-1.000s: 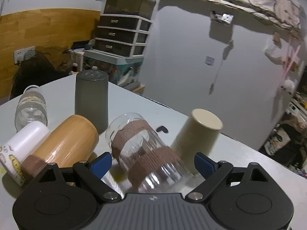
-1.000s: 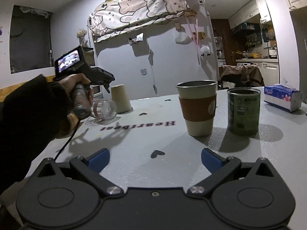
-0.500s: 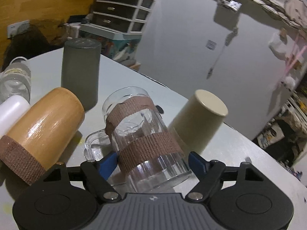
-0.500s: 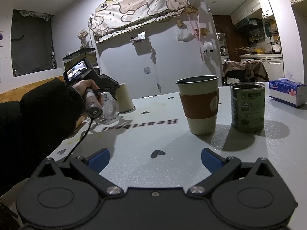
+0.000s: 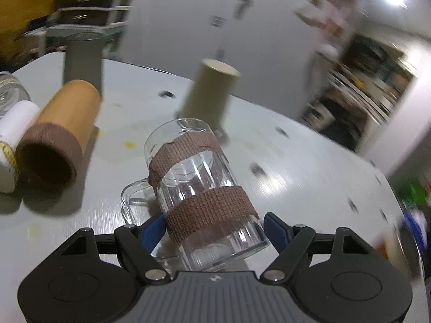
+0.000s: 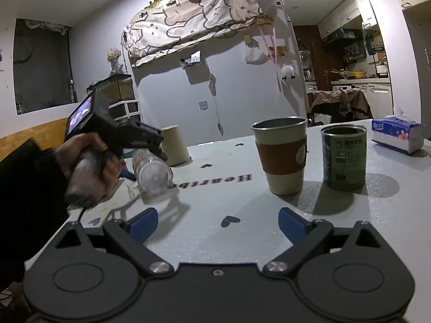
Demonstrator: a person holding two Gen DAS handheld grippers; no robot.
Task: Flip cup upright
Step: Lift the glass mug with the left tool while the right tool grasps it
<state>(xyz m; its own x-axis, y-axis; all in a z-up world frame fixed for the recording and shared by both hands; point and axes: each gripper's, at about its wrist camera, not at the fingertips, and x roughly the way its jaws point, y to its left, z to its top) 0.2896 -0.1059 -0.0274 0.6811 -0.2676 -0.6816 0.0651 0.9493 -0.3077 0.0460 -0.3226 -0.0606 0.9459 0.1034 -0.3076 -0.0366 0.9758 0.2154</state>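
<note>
A clear glass mug (image 5: 199, 188) with two brown tape bands sits between the fingers of my left gripper (image 5: 212, 228), lifted and tilted, its handle to the left. The blue pads (image 5: 153, 228) press its lower body, so the gripper is shut on it. In the right wrist view the mug (image 6: 152, 173) hangs tilted above the white table, held by the left gripper (image 6: 134, 167) in a hand. My right gripper (image 6: 216, 222) is open and empty, low over the near table.
A bamboo cup (image 5: 56, 140) lies on its side at left beside a white bottle (image 5: 13, 132). A grey cup (image 5: 82, 62) and a beige cup (image 5: 210, 94) stand upside down behind. A sleeved cup (image 6: 281, 156), green can (image 6: 344, 156) and tissue pack (image 6: 396, 136) stand at right.
The left gripper has closed on the mug, lifted it off the table and swung to the right; the view is blurred by motion. The right gripper has stayed put.
</note>
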